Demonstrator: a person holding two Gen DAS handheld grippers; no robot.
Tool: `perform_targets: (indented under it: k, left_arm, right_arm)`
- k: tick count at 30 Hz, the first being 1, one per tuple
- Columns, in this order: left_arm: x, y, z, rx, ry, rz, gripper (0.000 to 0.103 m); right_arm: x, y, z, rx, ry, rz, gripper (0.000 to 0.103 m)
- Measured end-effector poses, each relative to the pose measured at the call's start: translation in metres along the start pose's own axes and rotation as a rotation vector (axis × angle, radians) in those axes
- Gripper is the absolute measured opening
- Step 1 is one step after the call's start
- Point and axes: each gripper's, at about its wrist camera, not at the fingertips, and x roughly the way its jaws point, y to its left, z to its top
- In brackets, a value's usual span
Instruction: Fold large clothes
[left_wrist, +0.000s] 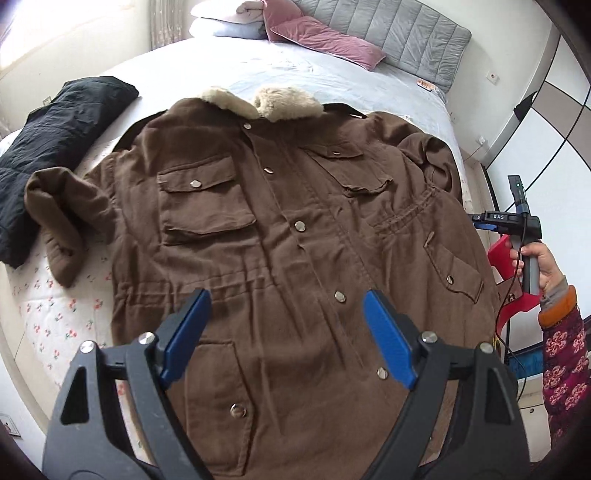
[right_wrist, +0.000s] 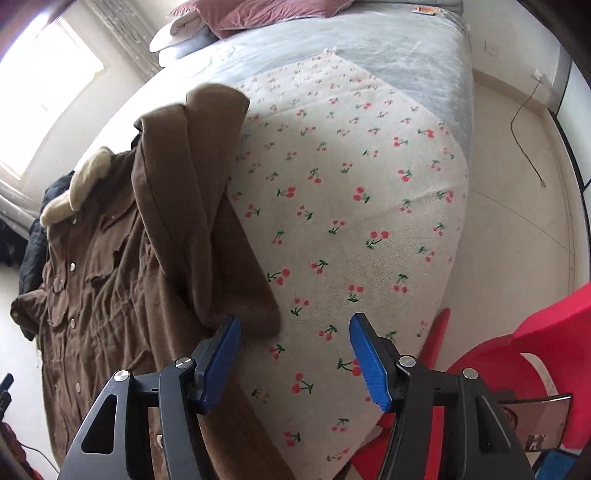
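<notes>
A large brown coat with a pale fur collar lies front up and buttoned on the bed. Its left sleeve is bent at the bed's left side. My left gripper hovers open over the coat's waist and lower front, with nothing between its blue pads. In the right wrist view the same coat lies at the left, its other sleeve running along its side edge. My right gripper is open above the cherry-print blanket, its left pad close to the sleeve's cuff, gripping nothing.
A black garment lies at the bed's left edge. Pillows and a grey headboard are at the far end. A red plastic chair stands beside the bed's corner, and a cable trails on the floor. A hand holds the other gripper's handle.
</notes>
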Motion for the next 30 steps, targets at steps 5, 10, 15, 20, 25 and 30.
perform_targets:
  k: [5,10,15,20,25,30]
  left_arm:
    - [0.061,-0.015,0.012,0.007,-0.019,-0.048,0.085]
    - [0.117,-0.021,0.004,-0.025,-0.005,-0.079,0.085]
    - [0.133,-0.015,-0.007,-0.039,0.005,-0.093,0.085]
    - [0.130,-0.011,-0.007,-0.066,-0.002,-0.117,0.085]
    - [0.130,-0.013,-0.008,-0.055,0.001,-0.119,0.085]
    - [0.127,-0.014,-0.007,-0.063,0.027,-0.132,0.085]
  right_arm:
    - [0.030,0.030,-0.008,-0.104,0.016,0.058,0.018]
    - [0.006,0.046,0.001,-0.216,-0.005,-0.083,0.009]
    - [-0.058,0.041,0.050,-0.304,-0.185,-0.454,0.008]
    - [-0.105,0.024,0.121,-0.301,-0.395,-0.841,0.006]
    - [-0.121,0.005,0.175,-0.218,-0.528,-0.988,0.005]
    - [-0.092,-0.044,0.184,-0.087,-0.458,-1.052,0.014]
